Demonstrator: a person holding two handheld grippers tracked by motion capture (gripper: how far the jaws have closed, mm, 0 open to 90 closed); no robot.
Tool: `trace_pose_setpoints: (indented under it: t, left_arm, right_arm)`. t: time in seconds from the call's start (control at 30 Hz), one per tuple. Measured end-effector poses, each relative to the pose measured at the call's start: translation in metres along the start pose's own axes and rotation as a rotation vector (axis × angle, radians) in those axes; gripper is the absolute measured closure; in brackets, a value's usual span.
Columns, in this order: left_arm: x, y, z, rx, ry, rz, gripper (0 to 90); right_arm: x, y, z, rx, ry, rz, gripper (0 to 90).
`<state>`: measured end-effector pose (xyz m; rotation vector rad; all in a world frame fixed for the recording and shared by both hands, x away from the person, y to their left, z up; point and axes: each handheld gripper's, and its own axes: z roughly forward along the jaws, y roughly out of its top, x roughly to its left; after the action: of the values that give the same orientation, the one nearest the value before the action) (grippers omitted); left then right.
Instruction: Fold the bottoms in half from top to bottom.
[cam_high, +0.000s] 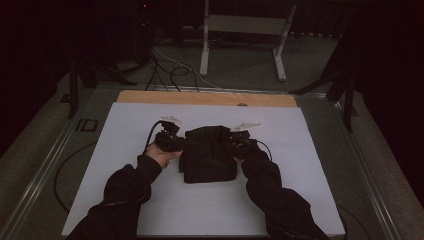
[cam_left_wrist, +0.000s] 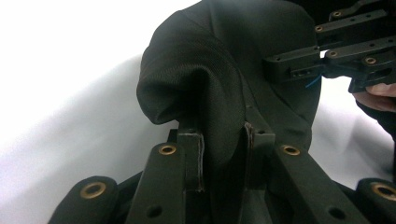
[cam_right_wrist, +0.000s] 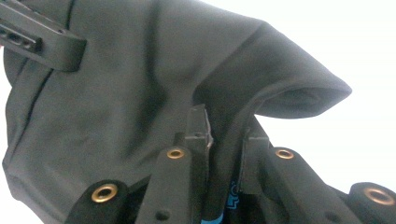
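High view: black garment (cam_high: 207, 154), centre of frame on white table (cam_high: 125, 130), between left hand-held gripper (cam_high: 181, 142) and right hand-held gripper (cam_high: 234, 143). Left gripper view: jaws clamp a fold. Right gripper view: likewise (opposite edge).

high view: above, looking forward-down at table (cam_high: 150, 200)
gripper views: close, facing inward; share black cloth (cam_left_wrist: 219, 70)
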<state>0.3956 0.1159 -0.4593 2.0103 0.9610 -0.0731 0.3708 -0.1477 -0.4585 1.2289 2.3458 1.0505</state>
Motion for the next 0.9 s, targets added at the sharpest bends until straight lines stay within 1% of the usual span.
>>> trace_pose_setpoints:
  t: [0.03, 0.13, 0.2, 0.27, 0.33, 0.4, 0.5, 0.57, 0.7, 0.73, 0.83, 0.9]
  left_arm:
    - [0.000, 0.000, 0.002, -0.001, 0.011, 0.015, 74.5]
    - [0.003, 0.001, 0.006, 0.004, 0.030, 0.016, 74.5]
    - [0.005, 0.002, 0.008, 0.005, 0.037, 0.014, 74.4]
    - [0.007, 0.002, 0.010, 0.001, 0.040, 0.015, 74.4]
    - [0.011, 0.002, 0.012, -0.002, 0.043, 0.005, 74.3]
    - [0.015, 0.002, 0.013, -0.007, 0.042, -0.003, 74.2]
    - [0.020, 0.002, 0.017, -0.002, 0.052, -0.015, 74.2]
    - [0.023, 0.002, 0.019, 0.002, 0.058, -0.015, 74.2]
    - [0.028, 0.003, 0.022, 0.007, 0.057, -0.024, 73.9]
    - [0.029, 0.004, 0.022, 0.011, 0.064, -0.009, 73.9]
    - [0.031, 0.007, 0.023, 0.014, 0.074, -0.008, 73.8]
    - [0.033, 0.008, 0.024, 0.013, 0.070, -0.012, 73.8]
  right_arm:
    - [-0.001, 0.000, 0.002, 0.004, -0.005, 0.001, 78.2]
    - [-0.004, 0.001, 0.010, 0.011, -0.009, 0.015, 78.2]
    - [-0.005, 0.002, 0.014, 0.015, -0.018, 0.011, 78.2]
    - [-0.007, 0.002, 0.017, 0.017, -0.023, 0.014, 78.1]
    - [-0.008, 0.003, 0.019, 0.017, -0.032, 0.011, 78.1]
    - [-0.009, 0.004, 0.022, 0.015, -0.036, 0.022, 78.0]
    - [-0.013, 0.005, 0.026, 0.024, -0.039, 0.018, 78.0]
    - [-0.014, 0.005, 0.030, 0.027, -0.042, 0.021, 78.0]
    - [-0.016, 0.006, 0.035, 0.032, -0.058, 0.014, 77.9]
    - [-0.016, 0.007, 0.035, 0.035, -0.062, 0.012, 78.0]
    - [-0.017, 0.007, 0.037, 0.037, -0.068, 0.006, 77.9]
    - [-0.018, 0.008, 0.038, 0.034, -0.070, 0.011, 77.9]
